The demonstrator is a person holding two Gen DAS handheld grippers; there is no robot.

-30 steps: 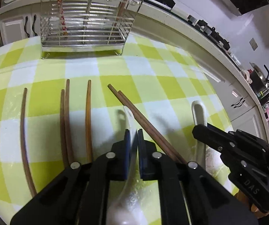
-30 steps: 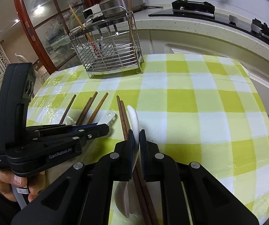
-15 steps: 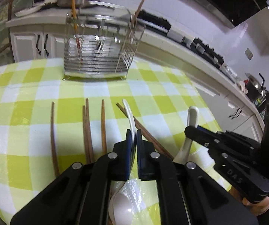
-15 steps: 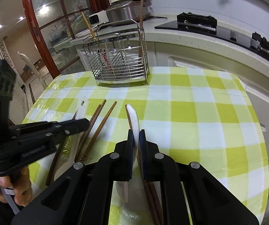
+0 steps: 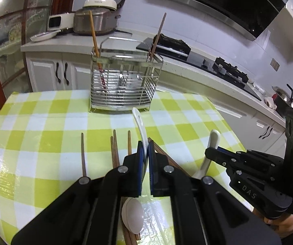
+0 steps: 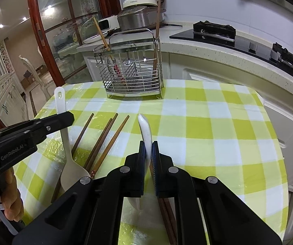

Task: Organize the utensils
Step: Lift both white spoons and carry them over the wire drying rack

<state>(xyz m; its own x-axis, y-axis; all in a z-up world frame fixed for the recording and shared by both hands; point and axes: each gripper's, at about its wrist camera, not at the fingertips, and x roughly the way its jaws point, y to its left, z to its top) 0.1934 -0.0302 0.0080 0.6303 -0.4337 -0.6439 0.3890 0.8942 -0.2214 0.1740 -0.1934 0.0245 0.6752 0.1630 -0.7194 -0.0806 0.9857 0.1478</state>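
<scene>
Each gripper, left (image 5: 145, 150) and right (image 6: 150, 151), pinches a white spoon (image 5: 139, 123) by its thin handle above the table (image 5: 44, 122), so either could slip before reaching the rack (image 5: 124, 83) at 12 o'clock.

A round table under a glossy yellow-green and white checked cloth (image 6: 217, 126) stands close to a curved pale speckled stone counter (image 6: 217, 51) with white panelled cabinet doors (image 5: 50, 75) bearing black curved handles. On the counter sit a brushed steel pot (image 5: 95, 22) and a black glass hob (image 6: 213, 34). White wall tiles (image 5: 187, 20) rise behind it. A dark red wooden glazed door frame (image 6: 42, 36) opens on a room lit by ceiling spotlights (image 6: 23, 18).
</scene>
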